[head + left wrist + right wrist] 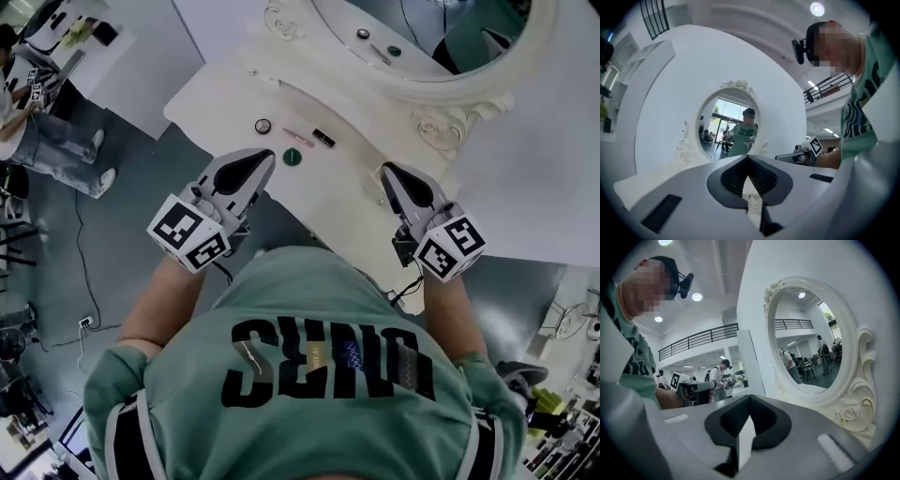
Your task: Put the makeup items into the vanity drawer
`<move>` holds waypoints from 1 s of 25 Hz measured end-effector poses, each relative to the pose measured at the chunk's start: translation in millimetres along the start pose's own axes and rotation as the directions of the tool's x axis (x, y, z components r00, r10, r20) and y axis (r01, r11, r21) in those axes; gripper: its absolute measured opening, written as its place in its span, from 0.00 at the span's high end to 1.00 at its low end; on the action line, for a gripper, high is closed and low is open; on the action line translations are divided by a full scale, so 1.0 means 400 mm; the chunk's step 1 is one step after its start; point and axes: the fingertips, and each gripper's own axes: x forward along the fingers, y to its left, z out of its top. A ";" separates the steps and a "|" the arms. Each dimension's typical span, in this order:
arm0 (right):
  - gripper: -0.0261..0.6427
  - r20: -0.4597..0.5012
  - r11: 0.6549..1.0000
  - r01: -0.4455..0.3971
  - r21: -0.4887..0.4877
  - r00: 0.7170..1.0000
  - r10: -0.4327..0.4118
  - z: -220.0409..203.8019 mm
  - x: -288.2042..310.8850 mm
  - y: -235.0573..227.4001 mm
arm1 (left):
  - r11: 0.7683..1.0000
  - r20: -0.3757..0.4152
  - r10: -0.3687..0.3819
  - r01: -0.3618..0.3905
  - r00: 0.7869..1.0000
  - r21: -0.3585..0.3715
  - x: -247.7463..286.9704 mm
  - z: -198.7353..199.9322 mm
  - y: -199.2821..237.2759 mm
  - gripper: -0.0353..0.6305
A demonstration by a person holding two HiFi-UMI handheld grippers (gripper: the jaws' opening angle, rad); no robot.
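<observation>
Several makeup items lie on the white vanity top (220, 89): a round compact (262, 126), a pink stick (297, 137), a black tube (323, 138) and a green round piece (292, 157). My left gripper (269, 156) is held level over the table's front edge, its tip just left of the green piece, jaws shut with nothing between them (748, 157). My right gripper (386, 170) hovers further right over the table, also shut and empty (750, 397). No drawer shows in any view.
An oval mirror (422, 37) in an ornate white frame (851, 416) stands at the back of the vanity. At the far left a person sits at a desk (42, 122). A cable (82, 253) runs across the grey floor to a socket (84, 322).
</observation>
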 end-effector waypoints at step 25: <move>0.95 -0.072 0.997 -0.073 -0.032 0.995 0.071 0.007 0.169 0.087 | 0.987 0.070 0.129 -0.121 0.989 -0.106 -0.141 0.023 0.076 0.94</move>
